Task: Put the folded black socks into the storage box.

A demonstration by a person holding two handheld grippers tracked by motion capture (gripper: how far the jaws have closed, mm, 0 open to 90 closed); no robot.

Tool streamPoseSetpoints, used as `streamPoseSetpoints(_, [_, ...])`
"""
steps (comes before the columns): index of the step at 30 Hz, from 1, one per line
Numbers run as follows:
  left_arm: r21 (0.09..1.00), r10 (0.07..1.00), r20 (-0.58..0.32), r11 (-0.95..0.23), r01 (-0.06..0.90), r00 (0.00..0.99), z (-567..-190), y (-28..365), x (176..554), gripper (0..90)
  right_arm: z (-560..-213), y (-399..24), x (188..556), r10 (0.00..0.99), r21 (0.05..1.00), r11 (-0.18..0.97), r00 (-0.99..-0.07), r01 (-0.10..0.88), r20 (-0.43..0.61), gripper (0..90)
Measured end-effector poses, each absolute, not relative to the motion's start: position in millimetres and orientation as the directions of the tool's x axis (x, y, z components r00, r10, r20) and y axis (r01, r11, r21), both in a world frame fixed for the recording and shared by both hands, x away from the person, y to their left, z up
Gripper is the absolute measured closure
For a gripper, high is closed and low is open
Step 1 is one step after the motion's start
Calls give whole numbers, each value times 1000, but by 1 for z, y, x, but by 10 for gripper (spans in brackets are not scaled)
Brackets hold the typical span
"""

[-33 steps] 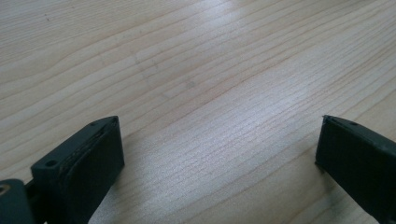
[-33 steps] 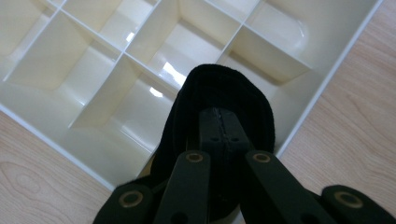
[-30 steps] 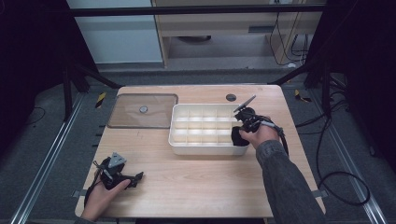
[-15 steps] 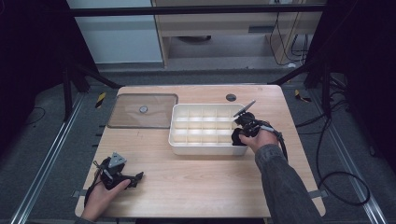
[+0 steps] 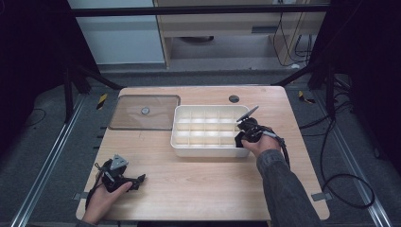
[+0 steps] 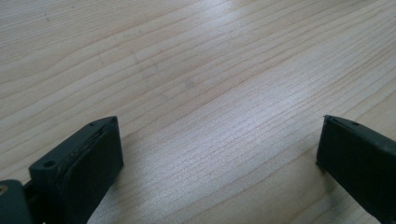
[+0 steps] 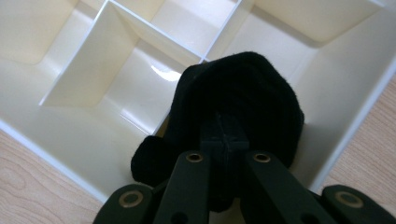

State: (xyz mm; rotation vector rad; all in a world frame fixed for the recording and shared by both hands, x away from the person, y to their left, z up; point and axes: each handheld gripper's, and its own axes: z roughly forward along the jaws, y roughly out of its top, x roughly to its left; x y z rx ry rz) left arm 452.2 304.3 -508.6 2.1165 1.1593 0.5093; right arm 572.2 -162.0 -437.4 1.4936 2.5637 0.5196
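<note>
The black cloth (image 7: pixel 233 107) is pinched in your right fingers (image 7: pixel 224 140), hanging over the tray's (image 7: pixel 70 135) near-right corner compartment; left fingers (image 6: pixel 74 168) open, empty.

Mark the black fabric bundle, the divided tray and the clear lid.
black fabric bundle (image 7: pixel 238 93): right gripper view, its rounded top.
divided tray (image 5: pixel 208 150): high view, near outer wall.
clear lid (image 5: pixel 127 116): high view, flat panel left of its knob.

Laboratory recording station. A pale wooden tabletop (image 5: pixel 203 175) stands on grey carpeted floor (image 5: pixel 42 142), flanked by metal floor rails (image 5: pixel 47 165) and dark frame struts (image 5: pixel 90 75). Loose cables (image 5: pixel 331 156) trail beside it; a plain cabinet (image 5: pixel 217 28) stands behind.
</note>
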Motion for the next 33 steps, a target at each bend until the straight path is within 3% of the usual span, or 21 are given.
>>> streamPoseSetpoints(33, [709, 848, 21, -386, 591, 529, -509, 303, 452, 0, -443, -160, 570, 877, 351, 430, -478, 831, 56, 900])
